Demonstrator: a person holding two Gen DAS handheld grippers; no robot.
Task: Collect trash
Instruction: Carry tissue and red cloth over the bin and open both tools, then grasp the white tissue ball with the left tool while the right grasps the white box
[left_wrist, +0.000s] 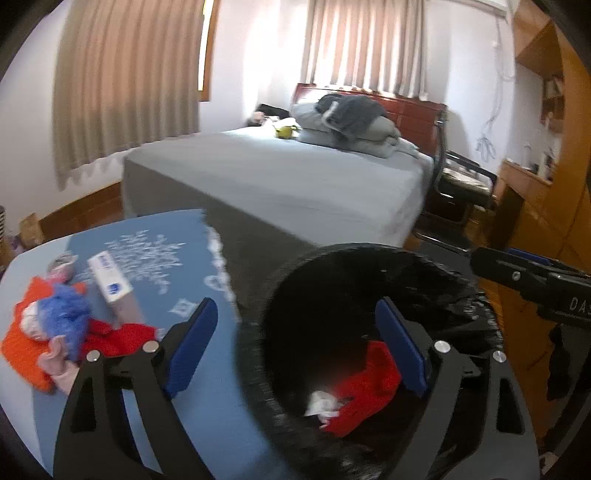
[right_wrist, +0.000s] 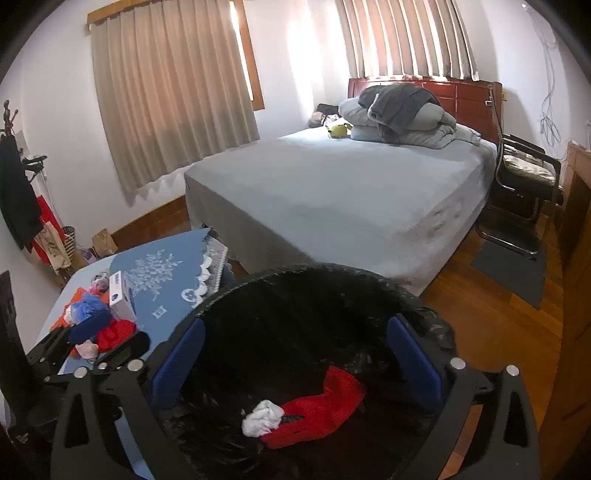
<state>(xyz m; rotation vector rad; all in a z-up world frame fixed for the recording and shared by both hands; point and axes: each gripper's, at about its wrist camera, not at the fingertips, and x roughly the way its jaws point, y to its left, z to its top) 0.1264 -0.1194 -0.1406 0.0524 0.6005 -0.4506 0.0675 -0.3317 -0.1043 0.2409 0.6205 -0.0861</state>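
A red wrapper (right_wrist: 317, 410) and a crumpled white tissue (right_wrist: 260, 417) lie at the bottom of the black-lined trash bin (right_wrist: 295, 291), touching each other, the tissue on the wrapper's left edge. In the right wrist view both sit directly below and between the blue pads of the right tool (right_wrist: 295, 363), which hangs over the bin's mouth with its fingers spread wide and nothing between them — released.

The left tool (left_wrist: 299, 345) is likewise spread open and empty. It straddles the bin's near-left rim: its right pad (left_wrist: 400, 350) is inside the bin just above the red wrapper (left_wrist: 364, 391), its left pad (left_wrist: 190, 347) is outside, over the blue worktop (left_wrist: 155, 254). The white tissue (left_wrist: 323, 404) shows low in the bin beside the wrapper.

More litter remains on the worktop, left of the left tool: a heap of orange, red and blue wrappers (left_wrist: 55, 325) with a pinkish scrap at its near edge, and a white carton (left_wrist: 110, 282) lying just behind and touching the heap. The same heap (right_wrist: 96, 325) and carton (right_wrist: 122, 295) appear in the right wrist view, well left of the right tool.

The bin stands just beside the worktop, near the foot of a bed (right_wrist: 332, 184) with grey sheets and a pile of bedding (right_wrist: 399, 114) at its head. Curtains (right_wrist: 166, 96) hang on the wall behind, and a chair (right_wrist: 524, 184) stands to the right of the bed on the wooden floor (right_wrist: 498, 332).
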